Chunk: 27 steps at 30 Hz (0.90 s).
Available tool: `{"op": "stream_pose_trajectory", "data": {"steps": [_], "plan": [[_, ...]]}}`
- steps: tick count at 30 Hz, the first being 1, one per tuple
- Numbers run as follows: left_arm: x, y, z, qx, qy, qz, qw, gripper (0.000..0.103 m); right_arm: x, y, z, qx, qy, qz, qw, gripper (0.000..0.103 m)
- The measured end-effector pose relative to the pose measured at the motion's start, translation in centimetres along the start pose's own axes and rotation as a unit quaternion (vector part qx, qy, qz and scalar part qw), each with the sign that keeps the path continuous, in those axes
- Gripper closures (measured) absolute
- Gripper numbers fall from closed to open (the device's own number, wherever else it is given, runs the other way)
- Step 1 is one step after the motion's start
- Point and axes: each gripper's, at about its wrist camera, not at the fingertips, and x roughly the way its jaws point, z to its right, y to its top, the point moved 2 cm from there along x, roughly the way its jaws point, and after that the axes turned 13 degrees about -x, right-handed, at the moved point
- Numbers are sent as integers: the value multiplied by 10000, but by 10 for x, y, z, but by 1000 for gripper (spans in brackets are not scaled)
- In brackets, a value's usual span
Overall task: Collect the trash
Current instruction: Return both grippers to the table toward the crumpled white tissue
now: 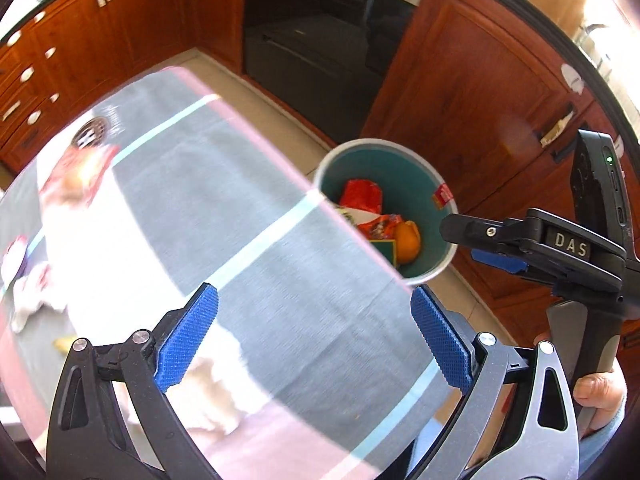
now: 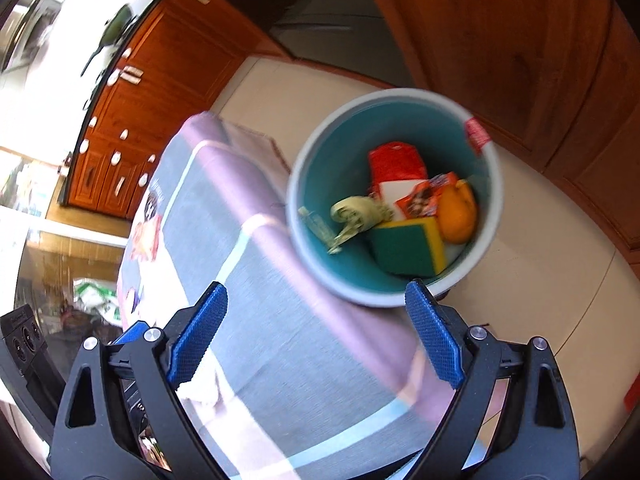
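Note:
A round bin with a teal inside stands on the floor beside the table; it also shows in the left wrist view. It holds a red wrapper, a green-and-yellow sponge, an orange piece, a snack packet and a crumpled pale green scrap. My right gripper is open and empty above the table edge near the bin. My left gripper is open and empty over the tablecloth. The right gripper appears side-on in the left wrist view beside the bin.
A grey tablecloth with pink and light-blue stripes covers the table. White crumpled stuff and a red-white blur lie at its far left. Wooden cabinets and a dark oven stand behind. Beige floor surrounds the bin.

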Motion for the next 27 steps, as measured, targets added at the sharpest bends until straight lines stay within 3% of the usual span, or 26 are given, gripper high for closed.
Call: {"op": "stream_pose_trajectory", "data": {"steps": [14,21,27], "plan": [[-62,-43,-119,-723,272,356,9964,6,21,-38,-121,-1080,57,-392,9934,16],[-72,-64,-182,-1254,376,368,9907,5,60,-49,-188,-1731,27,-791,9817,16],[-73,-77,-226,-1629,312,330,9856,5,96,-59,-212,-1937,-97,-1048,9754,16]]}}
